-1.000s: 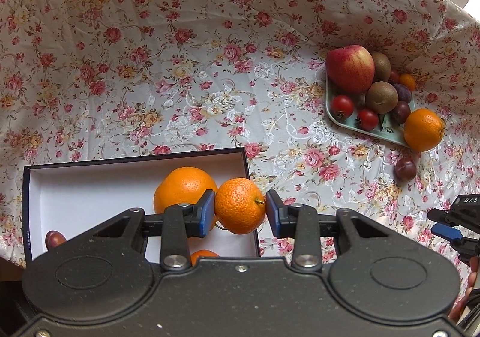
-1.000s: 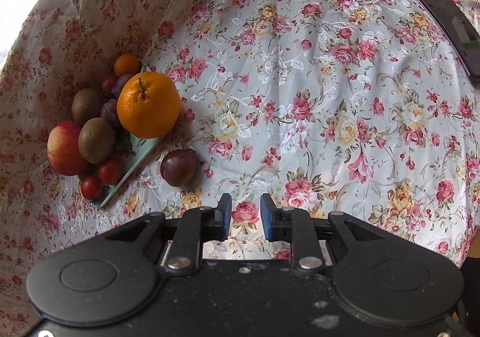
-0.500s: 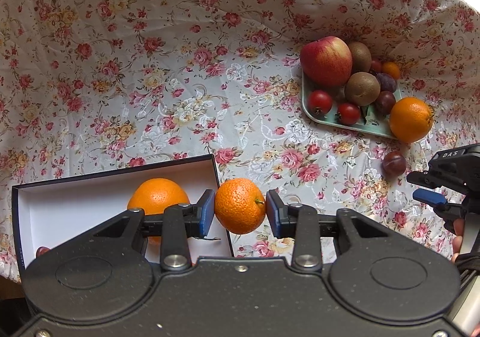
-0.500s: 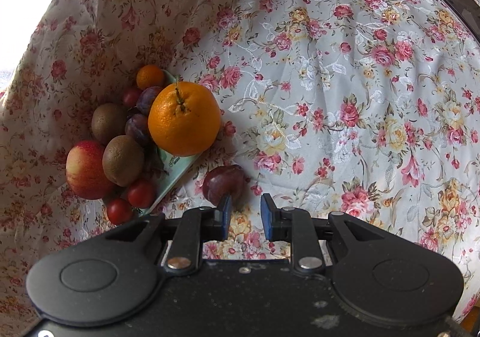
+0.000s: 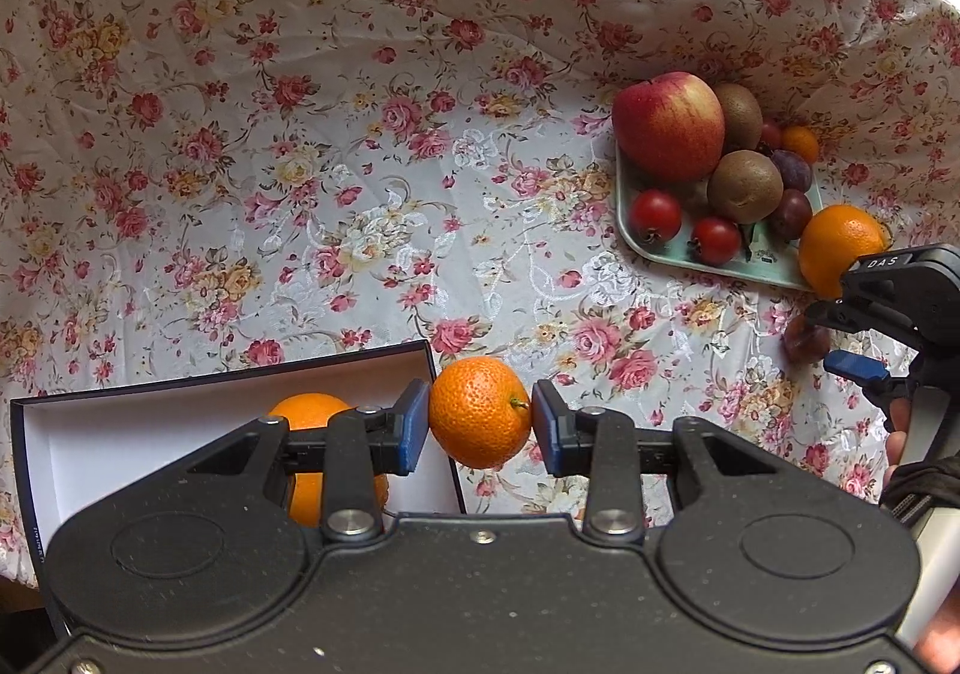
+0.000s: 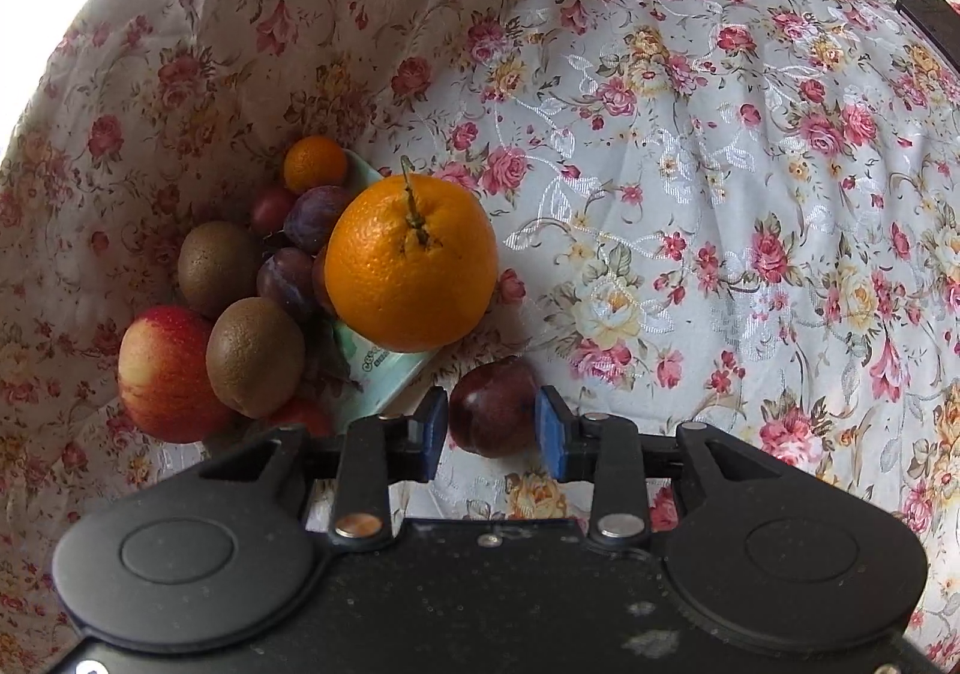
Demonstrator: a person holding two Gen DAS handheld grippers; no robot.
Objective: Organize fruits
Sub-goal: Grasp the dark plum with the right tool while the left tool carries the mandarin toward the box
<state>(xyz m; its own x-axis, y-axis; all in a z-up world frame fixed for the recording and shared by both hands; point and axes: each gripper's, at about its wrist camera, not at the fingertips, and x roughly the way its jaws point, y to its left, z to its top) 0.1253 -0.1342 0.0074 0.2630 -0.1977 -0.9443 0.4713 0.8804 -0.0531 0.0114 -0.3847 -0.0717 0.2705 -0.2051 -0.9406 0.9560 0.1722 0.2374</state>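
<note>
Fruits here are split between a pale green rectangular tray (image 5: 672,254) in the right of the left wrist view and a black-walled, white-lined open box (image 5: 150,428) at lower left. A small pebbly-skinned mandarin (image 5: 480,411) sits clamped between the blue pads of the left gripper (image 5: 480,425), held off the floral tablecloth (image 5: 360,134) just right of the box's corner, likely so it can join the round orange (image 5: 309,416) already lying inside. That would suggest citrus is being sorted into the box.

In the right wrist view, the right gripper (image 6: 491,425) has its jaws apart on either side of a dark red plum (image 6: 493,405) that rests on the cloth just off the tray's near corner. The pads appear not yet pressed on it. Above it, a large stemmed orange (image 6: 411,261) perches on the tray's edge, crowding kiwis, plums and a red apple (image 6: 165,374); a careless lift could nudge it off.
</note>
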